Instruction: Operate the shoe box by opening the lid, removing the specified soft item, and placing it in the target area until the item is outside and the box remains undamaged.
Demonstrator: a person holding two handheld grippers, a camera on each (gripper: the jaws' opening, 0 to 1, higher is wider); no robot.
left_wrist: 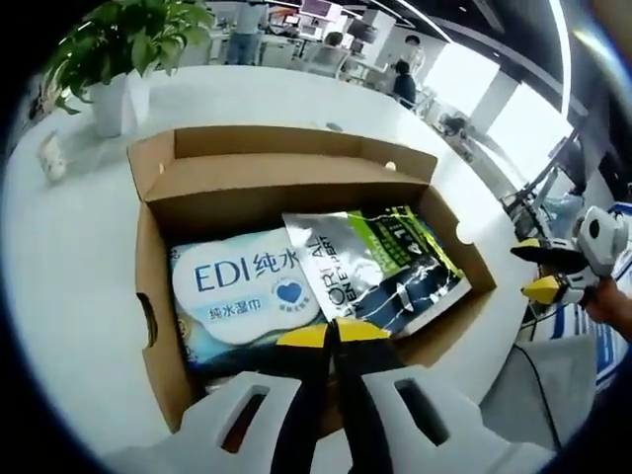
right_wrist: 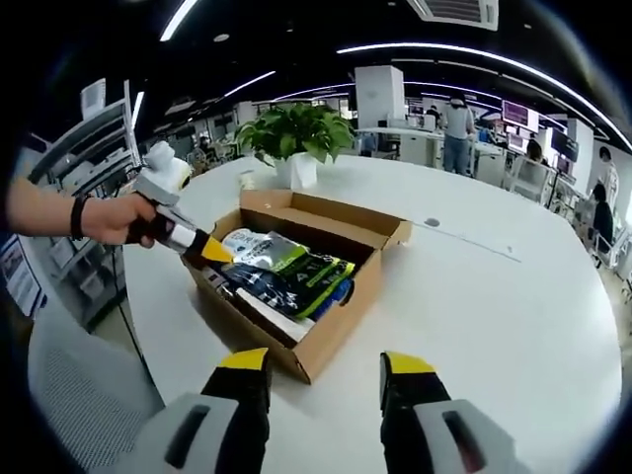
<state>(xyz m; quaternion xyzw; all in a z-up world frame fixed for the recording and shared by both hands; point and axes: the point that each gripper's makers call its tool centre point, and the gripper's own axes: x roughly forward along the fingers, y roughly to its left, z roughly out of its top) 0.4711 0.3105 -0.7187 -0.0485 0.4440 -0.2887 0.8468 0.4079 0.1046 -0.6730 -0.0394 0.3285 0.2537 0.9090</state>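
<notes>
Cardboard is what matters most: the shoe box (left_wrist: 296, 197) sits on the white desk (left_wrist: 79, 257) with its lid folded back, so the opening step looks done. At the far left of the left gripper view a potted plant (left_wrist: 123, 49) stands on the desk, well apart from the box.

Inside the box, on its left side, lies a soft pack of wet wipes (left_wrist: 247, 291), blue and white. Just beside it, overlapping its right edge, is a silvery foil pouch (left_wrist: 370, 262) with green and black print. The task does not say which soft item is meant, and I cannot tell from the pictures; the wipes pack seems the likelier choice.

The left claw (left_wrist: 333, 336) hovers at the near rim of the box with its yellow tips pressed together, holding nothing. In the right gripper view it is seen from the side, its tip at the box's rim (right_wrist: 212, 250).

The right claw (right_wrist: 326, 363) hangs over bare desk near the box's corner, spread wide and empty.

To do the pick well, the left claw should open before descending, pinch the wipes pack by a loose edge, and lift straight up, clear of the cardboard walls. The right claw could steady the box wall lightly.
</notes>
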